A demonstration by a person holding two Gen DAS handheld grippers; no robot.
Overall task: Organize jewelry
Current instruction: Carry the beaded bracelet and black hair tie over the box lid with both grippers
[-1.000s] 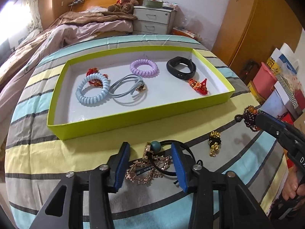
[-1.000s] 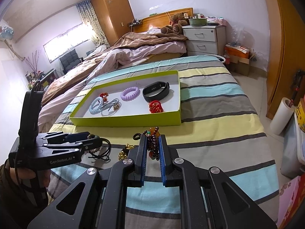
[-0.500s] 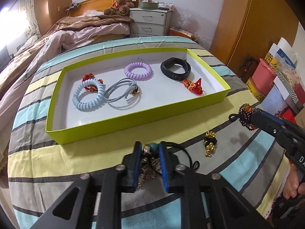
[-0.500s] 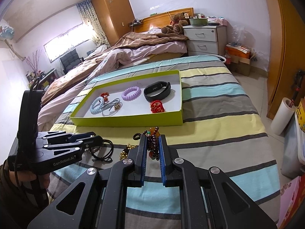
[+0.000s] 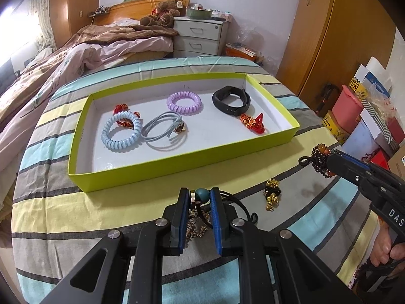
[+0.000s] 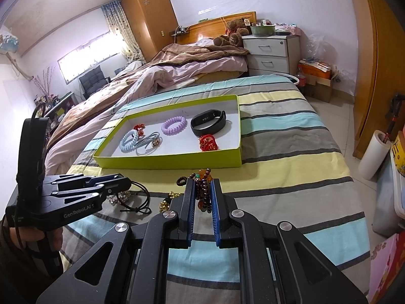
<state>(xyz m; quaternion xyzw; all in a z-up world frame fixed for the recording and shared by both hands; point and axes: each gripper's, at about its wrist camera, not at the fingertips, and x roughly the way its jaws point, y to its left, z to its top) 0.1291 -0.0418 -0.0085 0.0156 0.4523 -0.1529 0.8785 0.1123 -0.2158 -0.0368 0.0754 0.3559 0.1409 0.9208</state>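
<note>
On the striped bedspread [image 5: 76,210] the left gripper [image 5: 200,198] has just been closing and now pinches the teal-bead necklace [image 5: 202,194], the right gripper [image 6: 202,190] clamps a beaded bracelet [image 6: 203,181], both due for lifting into the green tray [image 5: 177,163] just beyond

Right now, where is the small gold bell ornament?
In the left wrist view the gold bell ornament lies on the striped bedsheet, outside the green tray, right of the left gripper.

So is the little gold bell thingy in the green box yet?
Out. The gold bell charm lies on the striped bedspread, in front of the green box, touching neither gripper.
</note>
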